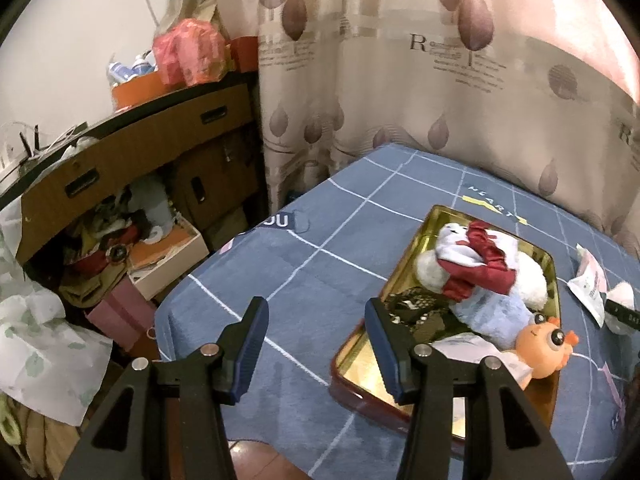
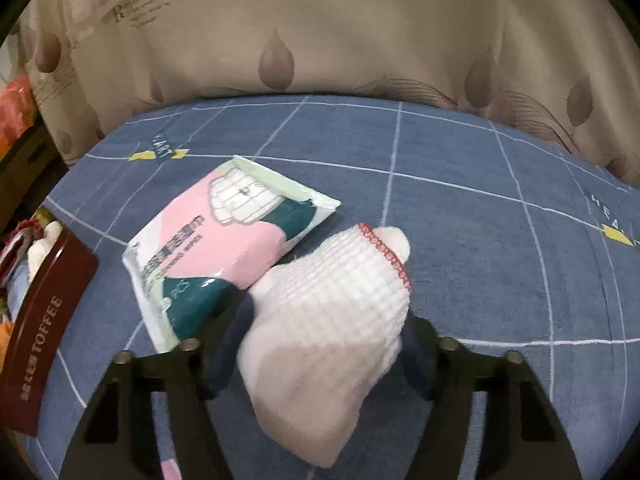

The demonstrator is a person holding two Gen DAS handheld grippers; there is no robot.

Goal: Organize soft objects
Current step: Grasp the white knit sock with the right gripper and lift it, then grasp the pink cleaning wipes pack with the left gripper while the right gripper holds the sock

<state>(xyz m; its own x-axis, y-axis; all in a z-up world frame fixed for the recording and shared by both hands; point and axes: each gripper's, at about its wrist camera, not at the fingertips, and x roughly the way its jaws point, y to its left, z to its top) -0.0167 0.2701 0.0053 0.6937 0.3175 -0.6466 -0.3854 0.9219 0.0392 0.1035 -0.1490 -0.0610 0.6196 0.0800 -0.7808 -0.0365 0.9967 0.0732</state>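
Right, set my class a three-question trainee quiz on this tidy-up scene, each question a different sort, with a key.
1. True or false: the left gripper is holding a toy.
2. What is between the right gripper's fingers? A) white glove B) wipes packet C) orange toy
3. Fill in: the white plush with the red ribbon lies in the ____.
Key: 1 false, its jaws stand open and empty; 2 A; 3 tin.

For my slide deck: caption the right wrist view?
Right gripper closed on a white knit glove beside a wipes packet on the blue bedsheet.
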